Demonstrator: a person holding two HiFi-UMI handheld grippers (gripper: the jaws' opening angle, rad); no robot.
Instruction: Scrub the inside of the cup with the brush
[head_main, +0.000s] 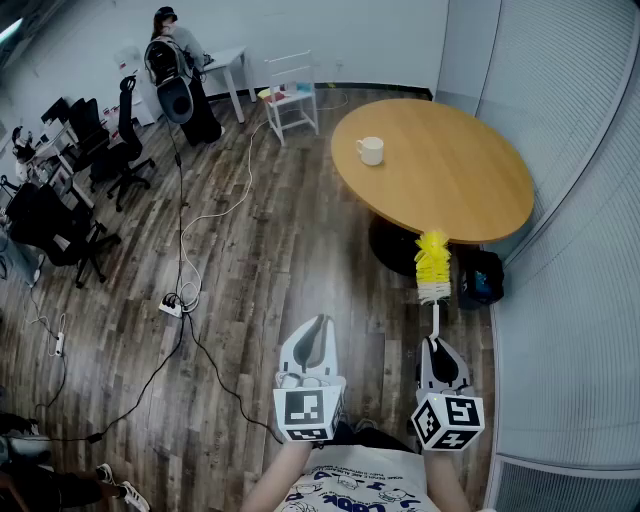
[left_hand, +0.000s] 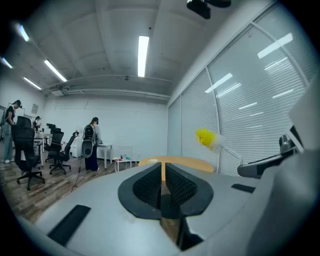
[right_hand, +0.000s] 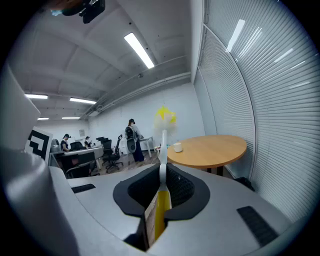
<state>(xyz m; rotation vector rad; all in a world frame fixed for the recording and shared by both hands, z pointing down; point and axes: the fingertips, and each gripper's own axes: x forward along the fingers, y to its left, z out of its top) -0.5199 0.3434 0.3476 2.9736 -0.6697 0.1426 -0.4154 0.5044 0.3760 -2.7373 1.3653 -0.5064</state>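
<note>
A white cup (head_main: 370, 150) stands on the round wooden table (head_main: 450, 180), near its far left edge; it also shows small in the right gripper view (right_hand: 177, 147). My right gripper (head_main: 437, 343) is shut on the handle of a brush (head_main: 433, 266) with a yellow and white bristle head that points toward the table's near edge. In the right gripper view the brush (right_hand: 164, 120) rises upright between the jaws. My left gripper (head_main: 314, 338) hangs over the floor, shut and holding nothing; the brush head (left_hand: 206, 138) appears to its right. Both grippers are well short of the cup.
Cables (head_main: 190, 330) and a power strip (head_main: 172, 304) run across the wood floor. Black office chairs (head_main: 70, 200) stand at the left. A person (head_main: 178, 70) stands by a white desk at the back, near a small white table (head_main: 290, 100). A dark bag (head_main: 481, 277) lies under the round table.
</note>
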